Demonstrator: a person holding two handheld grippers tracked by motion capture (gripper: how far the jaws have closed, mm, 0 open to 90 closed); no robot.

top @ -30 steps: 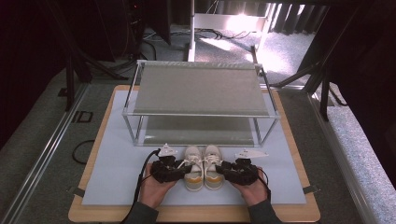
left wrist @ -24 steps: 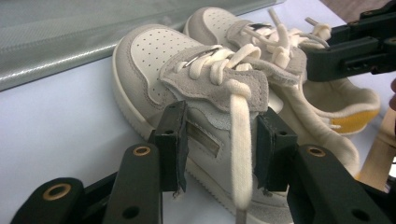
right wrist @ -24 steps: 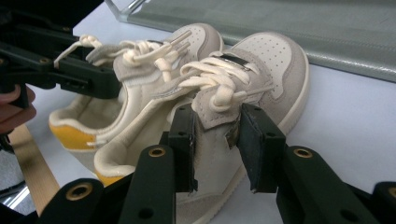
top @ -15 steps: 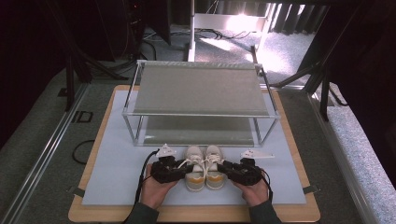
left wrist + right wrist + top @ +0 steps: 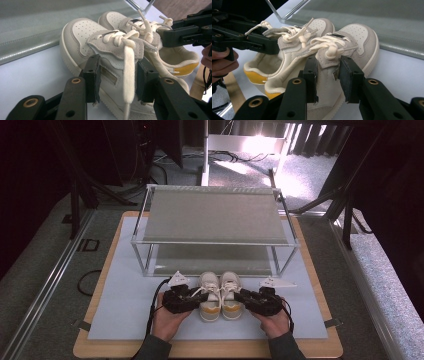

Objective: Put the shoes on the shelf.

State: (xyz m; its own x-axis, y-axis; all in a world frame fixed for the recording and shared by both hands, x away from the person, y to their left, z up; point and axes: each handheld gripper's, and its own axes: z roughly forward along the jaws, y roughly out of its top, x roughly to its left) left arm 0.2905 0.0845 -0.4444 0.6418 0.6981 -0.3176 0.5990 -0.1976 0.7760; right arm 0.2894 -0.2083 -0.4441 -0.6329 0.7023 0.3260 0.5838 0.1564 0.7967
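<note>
both shoes sit side by side on the counter (image 5: pixel 125 320) before the empty rack (image 5: pixel 215 215), the left claw (image 5: pixel 117 77) pinching the left shoe (image 5: pixel 100 50), the right claw (image 5: pixel 328 77) pinching the right shoe (image 5: pixel 352 42), so apparently gripped but not yet shelved.

The high view looked forward and down from above the person's side, taking in the whole table (image 5: pixel 310 347) and rack (image 5: pixel 215 215) from far off. The left gripper view sat low and close behind its jaws, facing the shoes (image 5: pixel 120 50) from their left. The right gripper view mirrored it from their right. All three shared the shoes (image 5: pixel 220 295) (image 5: pixel 329 47).
</note>
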